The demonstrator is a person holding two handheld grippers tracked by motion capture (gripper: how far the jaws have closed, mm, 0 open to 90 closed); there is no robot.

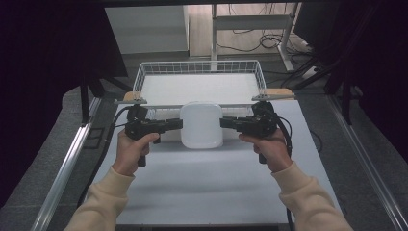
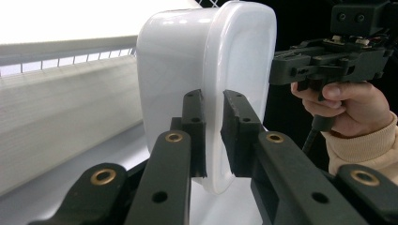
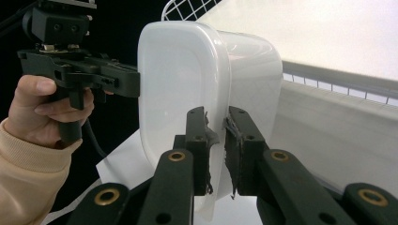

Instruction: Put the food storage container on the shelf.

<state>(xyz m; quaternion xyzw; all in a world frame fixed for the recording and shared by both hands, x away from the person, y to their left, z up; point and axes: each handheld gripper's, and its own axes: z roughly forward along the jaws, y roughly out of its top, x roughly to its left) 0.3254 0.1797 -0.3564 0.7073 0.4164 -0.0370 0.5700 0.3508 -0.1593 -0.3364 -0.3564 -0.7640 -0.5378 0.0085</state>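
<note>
Pinching the rim of a white tub (image 1: 201, 125) from opposite sides, the two grippers meet at the middle of the table (image 1: 202, 187). The left gripper (image 1: 177, 124) has its jaws nearly together on the tub's left rim; in the left gripper view its jaws (image 2: 213, 136) stand either side of the thin rim lip, with only the lip between them. The right gripper (image 1: 225, 122) bites the tub's right rim the same way, and in the right gripper view its worn pads (image 3: 204, 136) press on the lip from both faces. The tub is plain, white, rounded at the corners, and seems to be turned with its flat broad face up as seen from above; whether it is lifted off the table or resting on it cannot be told. The left hand (image 1: 131, 150) and right hand (image 1: 269, 149) grasp the grips just beside the tub, cream sleeves (image 1: 103, 199) behind them. Just beyond the tub sits a white wire basket (image 1: 199, 67), its near rail close to the tub's far edge. Dark curtains and cables lie farther beyond the basket.
</note>
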